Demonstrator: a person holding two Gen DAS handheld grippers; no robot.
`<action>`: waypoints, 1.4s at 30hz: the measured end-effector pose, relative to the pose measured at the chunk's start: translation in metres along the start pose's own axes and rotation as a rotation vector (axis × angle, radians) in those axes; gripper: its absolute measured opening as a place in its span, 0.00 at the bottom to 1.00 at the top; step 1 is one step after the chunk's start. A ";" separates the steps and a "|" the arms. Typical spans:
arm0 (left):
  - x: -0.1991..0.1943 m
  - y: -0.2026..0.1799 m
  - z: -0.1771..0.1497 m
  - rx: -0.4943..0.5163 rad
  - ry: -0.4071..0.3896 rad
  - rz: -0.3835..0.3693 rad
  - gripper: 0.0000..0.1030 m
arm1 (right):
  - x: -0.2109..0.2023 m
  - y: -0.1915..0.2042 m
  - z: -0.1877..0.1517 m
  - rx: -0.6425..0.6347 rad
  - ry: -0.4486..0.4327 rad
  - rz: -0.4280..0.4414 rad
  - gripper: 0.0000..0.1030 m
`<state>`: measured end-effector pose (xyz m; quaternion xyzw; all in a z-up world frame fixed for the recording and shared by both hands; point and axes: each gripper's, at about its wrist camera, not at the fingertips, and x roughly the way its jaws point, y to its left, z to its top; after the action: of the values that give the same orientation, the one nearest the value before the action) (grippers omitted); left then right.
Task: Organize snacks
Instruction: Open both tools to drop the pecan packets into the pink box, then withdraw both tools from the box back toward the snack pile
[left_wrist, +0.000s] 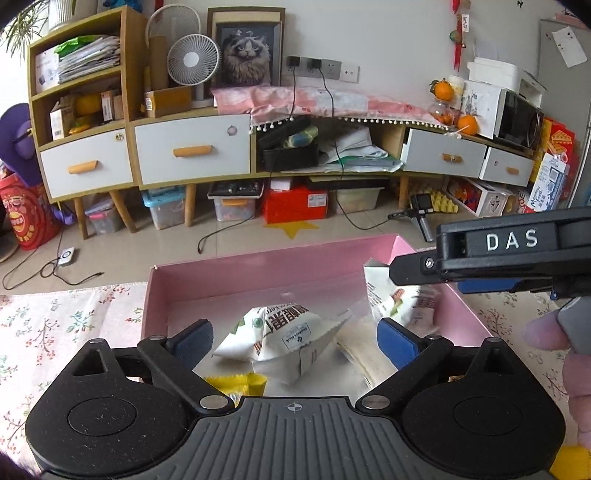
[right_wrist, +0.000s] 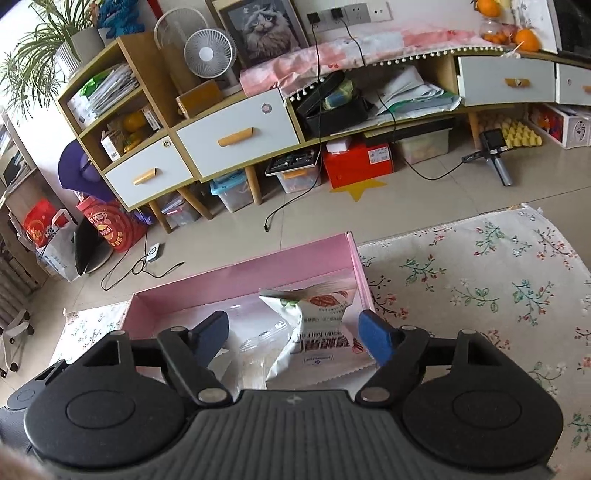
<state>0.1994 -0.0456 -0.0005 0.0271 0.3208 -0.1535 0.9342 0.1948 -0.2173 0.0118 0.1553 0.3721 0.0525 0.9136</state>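
A pink box (left_wrist: 236, 273) sits on the floral cloth and holds snack packets. In the left wrist view, my left gripper (left_wrist: 295, 341) is open over the box, its blue pads (left_wrist: 397, 343) on either side of a white snack bag (left_wrist: 284, 338). A yellow packet (left_wrist: 236, 384) lies just below it. A second white bag (left_wrist: 402, 299) stands at the box's right wall, under my right gripper (left_wrist: 413, 271). In the right wrist view, my right gripper (right_wrist: 295, 338) is open above that bag (right_wrist: 321, 328) inside the pink box (right_wrist: 240, 277). A clear wrapper (right_wrist: 255, 354) lies beside it.
The floral tablecloth (right_wrist: 480, 288) spreads to the right of the box. Beyond the table edge lie the tiled floor, cables, storage bins and a long wooden cabinet (left_wrist: 192, 147) with drawers. A camera on a small tripod (left_wrist: 421, 210) stands on the floor.
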 end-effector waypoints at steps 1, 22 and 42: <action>-0.004 0.000 -0.001 -0.001 0.001 -0.002 0.94 | -0.003 0.000 -0.001 -0.001 -0.003 0.000 0.75; -0.107 0.005 -0.046 -0.078 0.036 0.040 0.99 | -0.073 0.001 -0.049 -0.077 0.026 -0.007 0.98; -0.152 0.028 -0.112 -0.040 0.130 0.096 0.99 | -0.099 0.016 -0.110 -0.407 -0.004 -0.083 1.00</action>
<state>0.0281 0.0385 0.0015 0.0335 0.3823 -0.1002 0.9180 0.0478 -0.1964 0.0085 -0.0480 0.3582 0.0884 0.9282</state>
